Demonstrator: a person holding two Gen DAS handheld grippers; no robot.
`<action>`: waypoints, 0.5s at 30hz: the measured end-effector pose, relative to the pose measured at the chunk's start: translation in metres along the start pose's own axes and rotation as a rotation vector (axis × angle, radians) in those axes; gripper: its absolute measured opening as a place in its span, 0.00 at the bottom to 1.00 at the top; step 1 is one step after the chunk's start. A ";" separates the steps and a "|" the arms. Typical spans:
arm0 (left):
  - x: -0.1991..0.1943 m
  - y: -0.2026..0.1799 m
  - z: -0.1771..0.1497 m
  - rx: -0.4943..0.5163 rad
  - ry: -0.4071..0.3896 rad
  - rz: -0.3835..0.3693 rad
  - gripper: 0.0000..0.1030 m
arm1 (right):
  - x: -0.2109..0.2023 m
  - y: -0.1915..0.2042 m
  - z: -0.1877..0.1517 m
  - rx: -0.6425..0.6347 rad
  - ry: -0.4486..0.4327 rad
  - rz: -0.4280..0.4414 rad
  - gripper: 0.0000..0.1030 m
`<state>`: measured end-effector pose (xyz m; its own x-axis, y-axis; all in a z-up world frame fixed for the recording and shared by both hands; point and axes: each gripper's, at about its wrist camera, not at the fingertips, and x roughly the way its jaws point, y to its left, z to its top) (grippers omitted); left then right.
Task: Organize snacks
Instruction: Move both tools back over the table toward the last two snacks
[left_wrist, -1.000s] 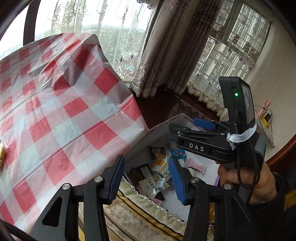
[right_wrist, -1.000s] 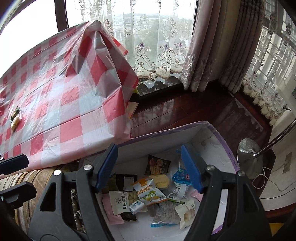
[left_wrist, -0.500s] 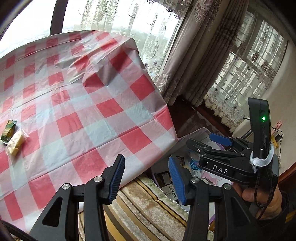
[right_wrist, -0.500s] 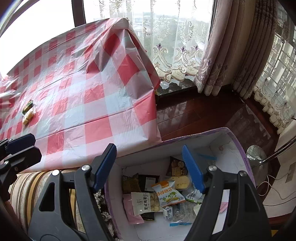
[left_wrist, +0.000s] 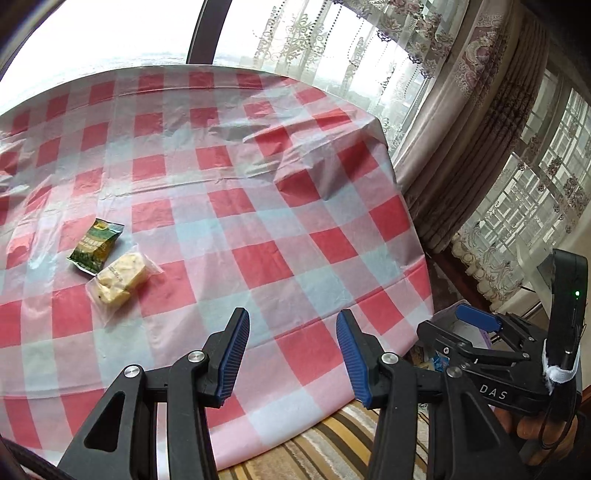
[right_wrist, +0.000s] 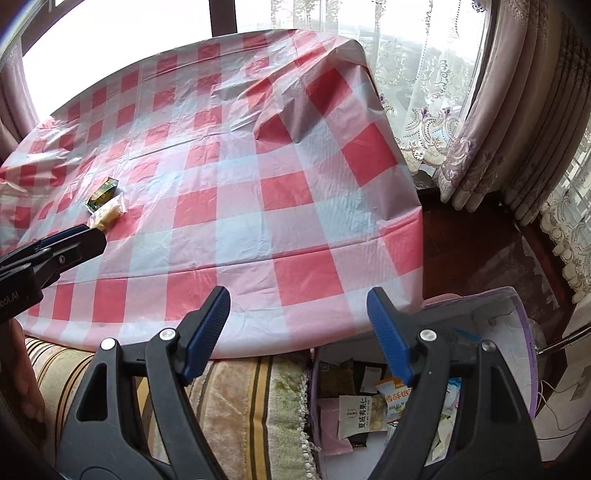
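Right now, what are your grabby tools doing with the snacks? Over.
Left tool open, empty. Right tool open, empty, jaws just widening. Green packet and yellow snack touching on the checked tablecloth; box holds the rest. Nothing in the way.

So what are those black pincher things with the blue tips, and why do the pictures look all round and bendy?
Those are two grabbing tools, one in each of a person's hands. Each carries a small wide-eyed camera looking along its jaws, which bends the picture. One picture comes from the left gripper, the other from the right gripper. Both sets of jaws are open with nothing between them; the right ones have just been opening wider. On the checked tablecloth lie a green snack packet and, touching it, a clear packet with a yellow snack. Beside the table, lower down, a box already holds many snack packets. The striped cloth near the camera covers something I cannot make out.
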<state>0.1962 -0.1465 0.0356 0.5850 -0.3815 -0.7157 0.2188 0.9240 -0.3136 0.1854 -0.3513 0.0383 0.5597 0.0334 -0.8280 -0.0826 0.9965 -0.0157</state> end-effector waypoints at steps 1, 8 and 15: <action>-0.001 0.008 0.002 -0.008 -0.004 0.011 0.49 | 0.001 0.007 0.002 -0.010 0.002 0.006 0.77; -0.003 0.070 0.018 -0.067 -0.029 0.093 0.49 | 0.014 0.048 0.014 -0.045 0.015 0.052 0.77; 0.008 0.129 0.036 -0.132 -0.029 0.166 0.49 | 0.033 0.084 0.024 -0.052 0.037 0.079 0.78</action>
<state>0.2576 -0.0296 0.0120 0.6271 -0.2215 -0.7468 0.0145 0.9619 -0.2731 0.2167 -0.2650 0.0227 0.5189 0.1078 -0.8480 -0.1686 0.9854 0.0221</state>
